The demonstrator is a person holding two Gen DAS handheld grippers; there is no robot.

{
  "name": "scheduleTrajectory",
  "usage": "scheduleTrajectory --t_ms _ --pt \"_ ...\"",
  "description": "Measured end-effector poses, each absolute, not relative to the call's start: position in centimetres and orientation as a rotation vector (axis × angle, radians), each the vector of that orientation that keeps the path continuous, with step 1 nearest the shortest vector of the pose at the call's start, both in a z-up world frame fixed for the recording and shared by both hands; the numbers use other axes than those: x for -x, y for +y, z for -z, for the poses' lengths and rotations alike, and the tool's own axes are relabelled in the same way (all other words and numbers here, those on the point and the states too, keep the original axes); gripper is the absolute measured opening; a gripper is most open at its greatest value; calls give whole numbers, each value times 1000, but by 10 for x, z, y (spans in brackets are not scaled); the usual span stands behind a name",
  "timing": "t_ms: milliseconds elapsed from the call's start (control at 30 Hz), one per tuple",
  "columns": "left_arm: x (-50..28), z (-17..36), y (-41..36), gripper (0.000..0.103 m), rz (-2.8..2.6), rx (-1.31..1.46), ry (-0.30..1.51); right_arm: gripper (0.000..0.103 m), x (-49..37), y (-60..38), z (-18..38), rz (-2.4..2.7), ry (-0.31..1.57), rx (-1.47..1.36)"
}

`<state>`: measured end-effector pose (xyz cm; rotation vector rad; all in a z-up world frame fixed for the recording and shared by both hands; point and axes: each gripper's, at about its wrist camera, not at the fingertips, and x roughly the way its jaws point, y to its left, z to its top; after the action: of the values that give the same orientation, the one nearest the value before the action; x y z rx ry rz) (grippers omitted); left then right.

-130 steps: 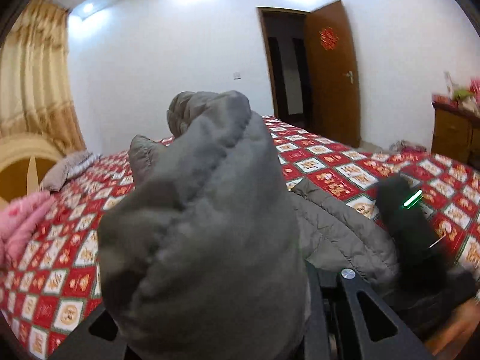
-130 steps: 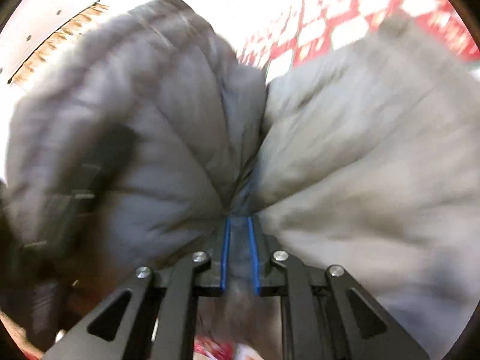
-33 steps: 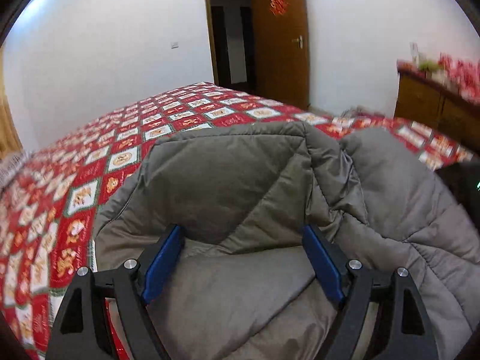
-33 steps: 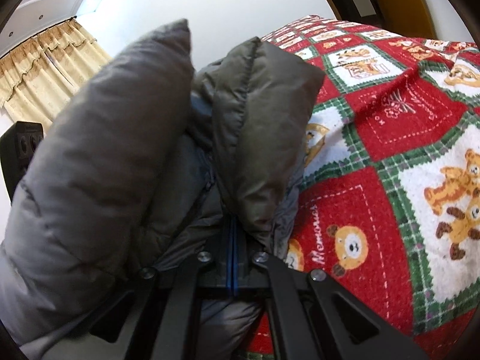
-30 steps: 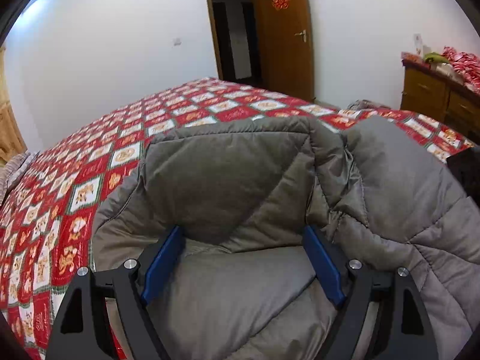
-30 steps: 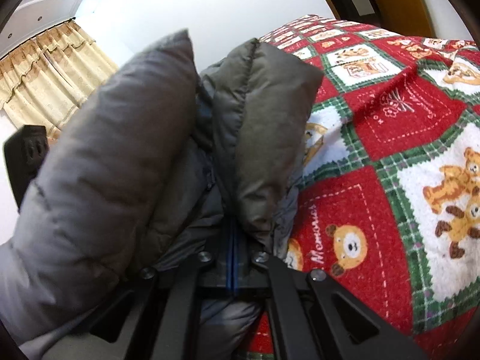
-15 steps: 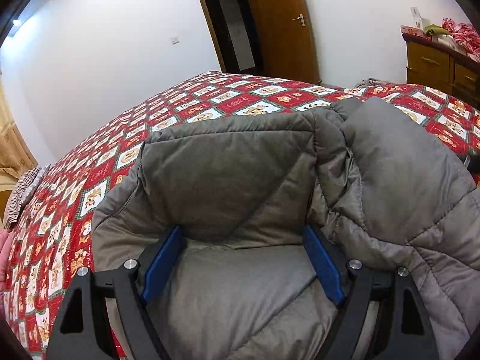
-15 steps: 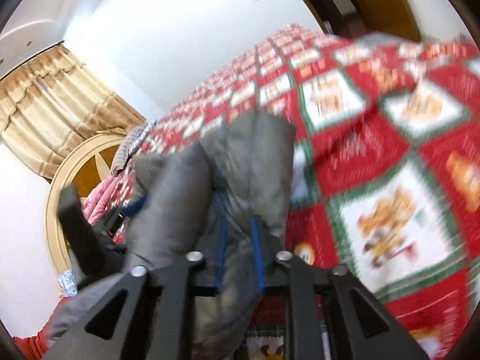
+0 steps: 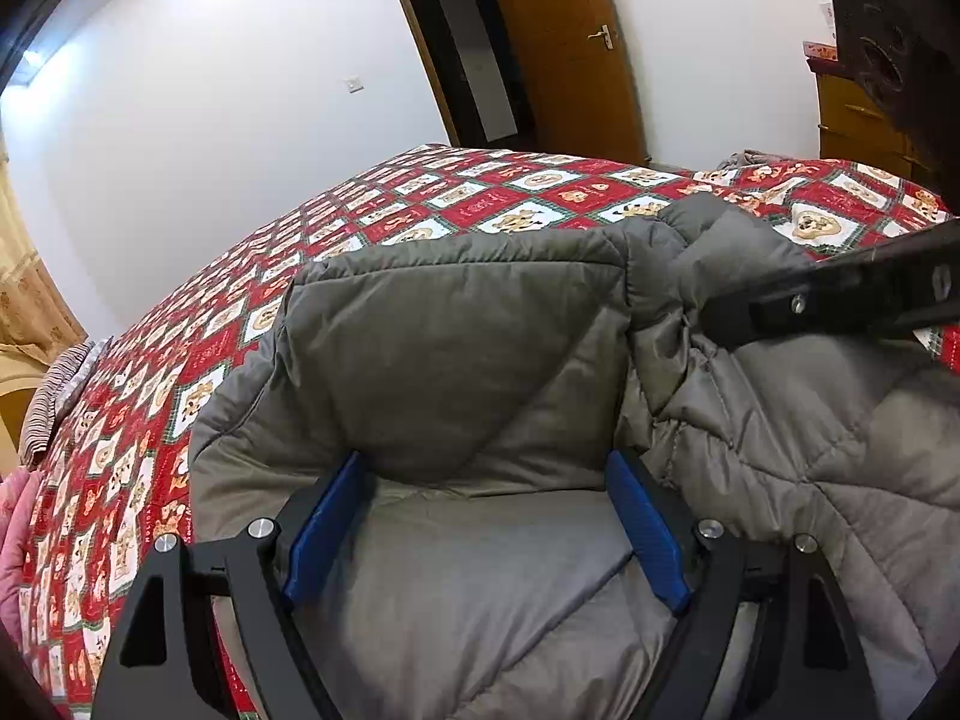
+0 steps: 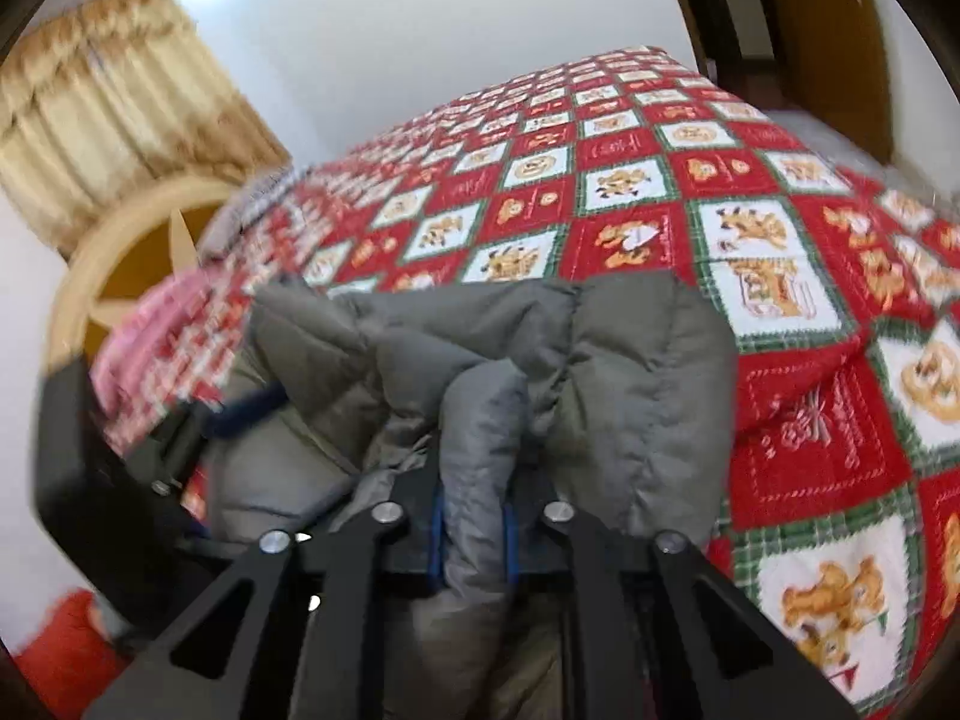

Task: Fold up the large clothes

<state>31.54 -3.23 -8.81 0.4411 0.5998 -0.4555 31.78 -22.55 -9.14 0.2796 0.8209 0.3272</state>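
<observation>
**Fold laid down, right side not released yet**

I judge the step in hand as the end of one fold: the grey quilted padded jacket point(image 9: 468, 360) lies doubled on the bed with the red and white checked bear-pattern cover point(image 9: 420, 210), near the bed's edge on my side.

My left gripper point(image 9: 480, 516) sits low over the jacket, pointing forward along the bed. Its jaws are wide open, the blue pads point(image 9: 324, 528) stand on both sides of a flat panel, and they hold nothing.

My right gripper point(image 10: 474, 522) comes from the right side and points across the jacket. Its jaws are nearly closed and pinch a thick ridge of the grey fabric between them.

The next move, I think, calls for opening the right jaws and drawing back without dragging the fold. Then I need to choose new edges for the next fold. The padding looks springy and can unfold by itself.
</observation>
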Motion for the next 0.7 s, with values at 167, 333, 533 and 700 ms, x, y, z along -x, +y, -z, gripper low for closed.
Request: scheduleTrajectory --t_ms 167,333,533,700 --pt "-316 86 -28 86 476 -412 594 9 -292 -243 111 -250 783 -365" --pt "-320 82 -14 87 520 -318 606 8 -272 -256 145 -234 747 -574" --pt "-334 59 26 87 527 -102 647 6 -270 -249 147 -231 745 -505" --pt "-370 35 17 87 422 -123 659 6 -272 -244 145 -213 738 -454"
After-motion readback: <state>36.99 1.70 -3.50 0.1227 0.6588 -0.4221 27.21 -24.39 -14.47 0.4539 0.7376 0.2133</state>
